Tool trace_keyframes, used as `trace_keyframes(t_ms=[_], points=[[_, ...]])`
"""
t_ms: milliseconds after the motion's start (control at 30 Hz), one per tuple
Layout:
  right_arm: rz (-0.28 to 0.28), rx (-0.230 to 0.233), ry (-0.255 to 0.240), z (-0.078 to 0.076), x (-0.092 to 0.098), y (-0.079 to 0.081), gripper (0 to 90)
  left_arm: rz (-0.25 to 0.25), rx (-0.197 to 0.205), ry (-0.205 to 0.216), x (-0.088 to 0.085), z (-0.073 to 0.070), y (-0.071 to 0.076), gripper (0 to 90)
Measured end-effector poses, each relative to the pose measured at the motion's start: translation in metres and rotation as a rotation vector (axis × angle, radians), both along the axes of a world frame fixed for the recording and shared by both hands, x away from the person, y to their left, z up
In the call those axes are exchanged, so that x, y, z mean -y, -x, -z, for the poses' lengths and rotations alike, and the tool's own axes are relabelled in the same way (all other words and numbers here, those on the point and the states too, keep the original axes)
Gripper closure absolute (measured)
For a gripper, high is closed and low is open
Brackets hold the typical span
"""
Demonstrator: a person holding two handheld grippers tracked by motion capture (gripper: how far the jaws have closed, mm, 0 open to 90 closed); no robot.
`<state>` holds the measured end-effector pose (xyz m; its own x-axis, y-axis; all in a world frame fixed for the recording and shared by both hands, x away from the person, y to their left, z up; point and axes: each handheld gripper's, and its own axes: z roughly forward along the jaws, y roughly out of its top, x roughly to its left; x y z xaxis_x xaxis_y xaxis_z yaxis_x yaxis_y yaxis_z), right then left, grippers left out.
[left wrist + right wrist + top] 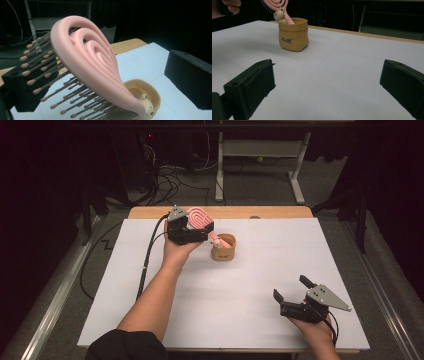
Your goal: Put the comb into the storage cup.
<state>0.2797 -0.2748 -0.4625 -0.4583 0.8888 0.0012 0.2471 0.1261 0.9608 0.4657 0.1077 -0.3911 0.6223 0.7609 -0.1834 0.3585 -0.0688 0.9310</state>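
A dark room with cables on the floor surrounds a wooden counter (pixel 280 212) covered by a white sheet (pixel 225 285). Toward the back of the sheet stands a small tan pot (pixel 223 247) shaped like a folded paper bag. A pink hairbrush (pixel 199 218) leans over it, its handle, tipped with a small cream animal figure (pixel 279 15), reaching down into the pot. The left hand-held gripper (pixel 192 231) holds the brush by its head, jaws set on either side of it: the left gripper view shows bristles against one jaw and a gap to the other. The right hand-held gripper (pixel 292 292) sits at the near right of the sheet, jaws spread wide around nothing
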Motion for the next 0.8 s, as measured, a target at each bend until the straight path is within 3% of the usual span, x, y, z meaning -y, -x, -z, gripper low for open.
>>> trace_keyframes(t_ms=[200,333,467,700,800], points=[[0.002,0.002,0.001,0.000,0.000,0.000,0.4,0.000,0.003,0.006,-0.005,-0.003,0.005,0.1],[0.001,0.004,0.003,0.000,-0.001,0.001,0.4,-0.005,-0.002,0.023,-0.012,0.002,0.012,0.0],[0.000,0.001,0.007,0.000,-0.001,0.001,0.4,0.007,-0.003,0.012,-0.020,0.014,0.024,0.0],[0.002,0.000,0.009,0.000,-0.002,0.001,0.4,0.027,-0.045,0.008,-0.038,0.045,0.042,0.1],[0.005,-0.002,0.012,0.001,-0.001,0.001,0.4,0.043,-0.052,-0.026,-0.044,0.060,0.052,0.1]])
